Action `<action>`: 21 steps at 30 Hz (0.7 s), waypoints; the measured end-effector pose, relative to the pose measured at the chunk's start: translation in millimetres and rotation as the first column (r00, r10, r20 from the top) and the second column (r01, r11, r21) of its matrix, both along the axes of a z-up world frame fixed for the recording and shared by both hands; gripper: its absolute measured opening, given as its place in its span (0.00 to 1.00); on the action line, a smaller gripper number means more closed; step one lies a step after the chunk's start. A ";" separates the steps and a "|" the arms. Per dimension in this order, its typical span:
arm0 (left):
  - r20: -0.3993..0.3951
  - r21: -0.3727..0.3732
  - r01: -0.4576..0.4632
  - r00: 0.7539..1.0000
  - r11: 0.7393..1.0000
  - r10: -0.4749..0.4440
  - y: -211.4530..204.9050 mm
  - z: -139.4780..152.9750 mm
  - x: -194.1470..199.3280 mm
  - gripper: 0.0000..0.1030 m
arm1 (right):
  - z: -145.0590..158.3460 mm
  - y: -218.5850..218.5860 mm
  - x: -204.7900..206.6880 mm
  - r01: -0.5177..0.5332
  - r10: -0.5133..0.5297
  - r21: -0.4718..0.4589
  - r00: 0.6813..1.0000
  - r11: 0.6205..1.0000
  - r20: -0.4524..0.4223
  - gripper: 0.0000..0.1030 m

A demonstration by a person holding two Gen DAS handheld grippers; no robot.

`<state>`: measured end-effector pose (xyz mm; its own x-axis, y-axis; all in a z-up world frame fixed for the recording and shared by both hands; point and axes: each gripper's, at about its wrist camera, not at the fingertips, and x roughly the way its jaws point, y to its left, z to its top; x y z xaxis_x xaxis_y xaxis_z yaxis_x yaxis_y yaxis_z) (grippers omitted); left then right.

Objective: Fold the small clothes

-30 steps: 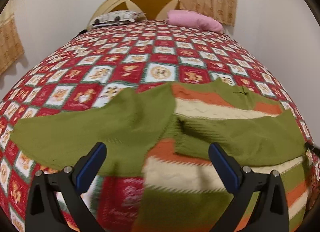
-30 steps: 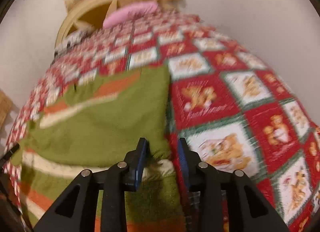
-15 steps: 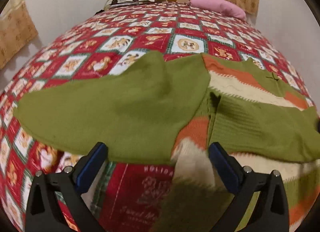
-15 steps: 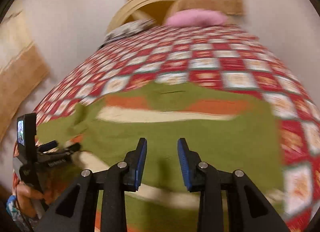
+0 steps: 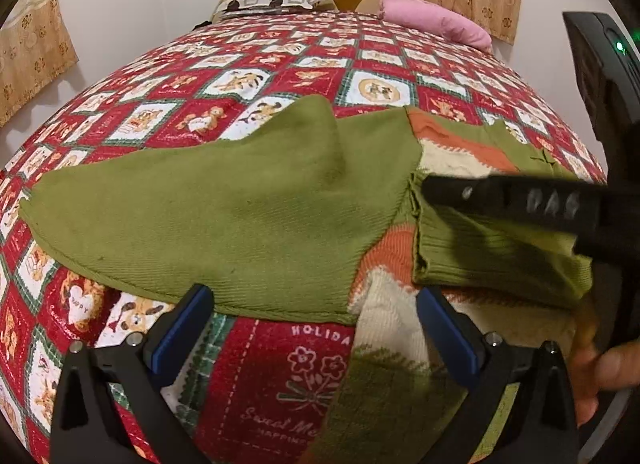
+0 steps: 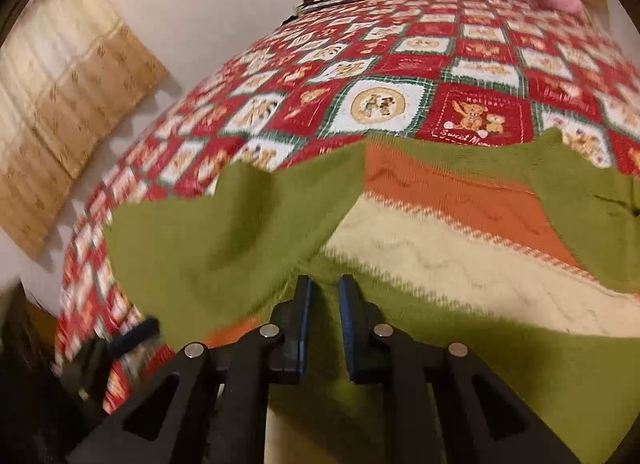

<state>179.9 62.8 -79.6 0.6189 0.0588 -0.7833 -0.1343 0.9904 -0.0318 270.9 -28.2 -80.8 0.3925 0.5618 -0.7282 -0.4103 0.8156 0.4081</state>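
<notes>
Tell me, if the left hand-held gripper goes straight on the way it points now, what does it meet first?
Most likely the spread green sleeve of the sweater. Its hem lies just beyond the open left hand-held gripper, with only a strip of the red bedspread in between. Height above the bed is unclear.

"HOLIDA", perhaps "Sweet Me", on bedspread

Sweater: green knit with orange and cream stripes, lying flat; one sleeve spread toward 9 o'clock, the other folded across the body.
</notes>
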 end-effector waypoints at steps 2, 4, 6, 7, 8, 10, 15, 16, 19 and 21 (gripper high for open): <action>0.003 -0.011 0.000 1.000 1.000 0.000 1.3 0.1 -0.2 1.00 | 15.9 -20.2 -13.5 0.053 -0.055 0.053 0.998 0.997 0.043 0.13; 0.004 -0.017 0.000 1.000 1.000 0.000 2.2 0.2 -0.4 1.00 | 28.5 -40.0 -30.3 0.076 -0.083 0.100 0.994 0.992 0.066 0.13; 0.003 -0.011 0.000 1.000 1.000 0.000 1.2 -0.1 -0.2 1.00 | 35.0 -56.5 -55.3 0.093 -0.099 0.086 0.993 0.992 0.071 0.14; 0.003 -0.010 0.000 1.000 1.000 0.000 0.9 -0.1 -0.2 1.00 | 35.1 -60.9 -63.5 0.101 -0.106 0.067 0.992 0.993 0.075 0.14; 0.003 -0.012 0.000 1.000 1.000 0.000 0.7 -0.2 -0.2 1.00 | 33.5 -64.7 -71.7 0.109 -0.113 0.049 0.991 0.993 0.076 0.14; 0.002 -0.009 0.000 1.000 1.000 0.000 0.2 -0.5 0.0 1.00 | 21.5 -66.4 -84.4 0.136 -0.135 -0.002 0.989 0.991 0.058 0.14; 0.000 -0.007 0.000 1.000 1.000 0.000 0.3 -0.9 0.3 1.00 | 2.4 -61.3 -88.6 0.174 -0.171 -0.061 0.984 0.983 0.053 0.14; 0.000 -0.009 0.000 1.000 1.000 0.000 0.5 -0.8 0.4 1.00 | 6.1 -61.9 -90.1 0.189 -0.186 -0.061 0.981 0.980 0.053 0.14; 0.001 -0.015 0.000 1.000 1.000 0.000 0.1 -1.1 0.6 1.00 | 32.1 -75.6 -115.8 0.257 -0.257 0.015 0.959 0.966 0.118 0.14; 0.001 -0.013 0.000 1.000 1.000 0.000 0.9 -1.0 0.5 1.00 | 42.6 -79.4 -136.4 0.278 -0.274 0.000 0.947 0.961 0.169 0.14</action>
<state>180.4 63.7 -80.5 0.6194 0.0483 -0.7836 -0.1342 0.9899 -0.0450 134.5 -107.6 -38.2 0.6460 0.3978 -0.6515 -0.2283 0.9151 0.3323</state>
